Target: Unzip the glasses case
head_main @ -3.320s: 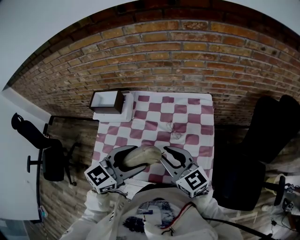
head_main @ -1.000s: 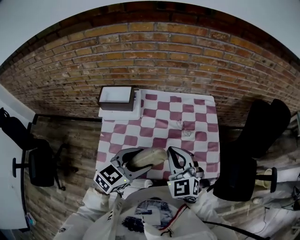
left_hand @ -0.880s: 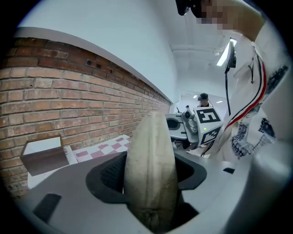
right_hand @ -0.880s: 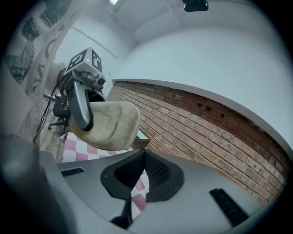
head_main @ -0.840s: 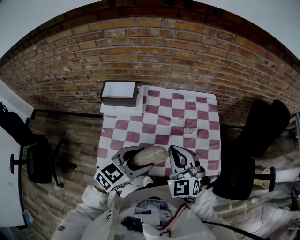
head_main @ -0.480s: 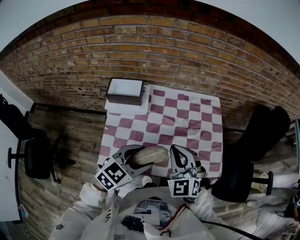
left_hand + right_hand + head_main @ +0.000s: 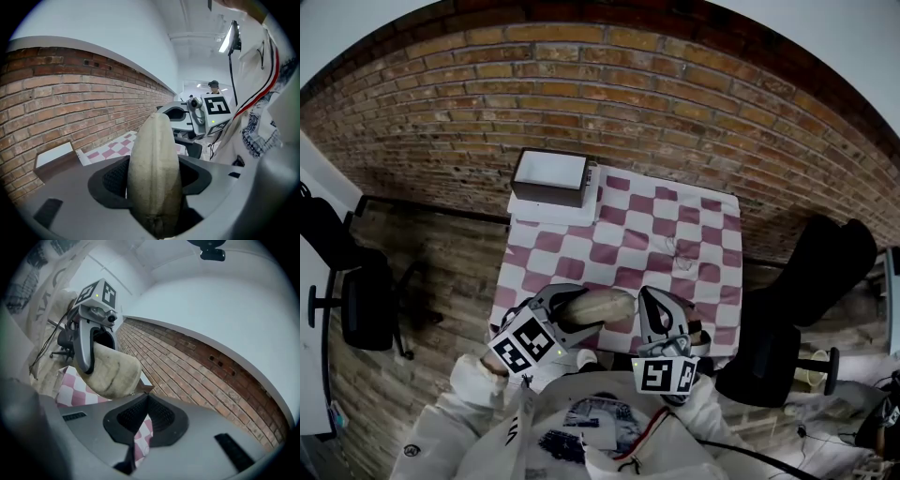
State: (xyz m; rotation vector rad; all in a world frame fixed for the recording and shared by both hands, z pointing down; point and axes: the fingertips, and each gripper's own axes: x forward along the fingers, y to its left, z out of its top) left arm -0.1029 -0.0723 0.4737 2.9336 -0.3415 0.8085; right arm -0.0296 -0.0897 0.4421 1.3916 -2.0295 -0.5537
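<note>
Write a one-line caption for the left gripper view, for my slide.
Left gripper clamps a beige glasses case end on; brick wall at left.

The person wears a white top with long sleeves. On its chest is a dark print and what seems to be a red cord. The left gripper and right gripper are grey, with black ribbed pads. Each carries a cube with black-and-white square markers.

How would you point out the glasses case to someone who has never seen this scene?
Find the pink-and-white checked cloth before the brick wall. At its near edge the left gripper clamps the glasses case. It is the only beige, oval pouch; the box at the far corner is rectangular and dark-walled.
</note>
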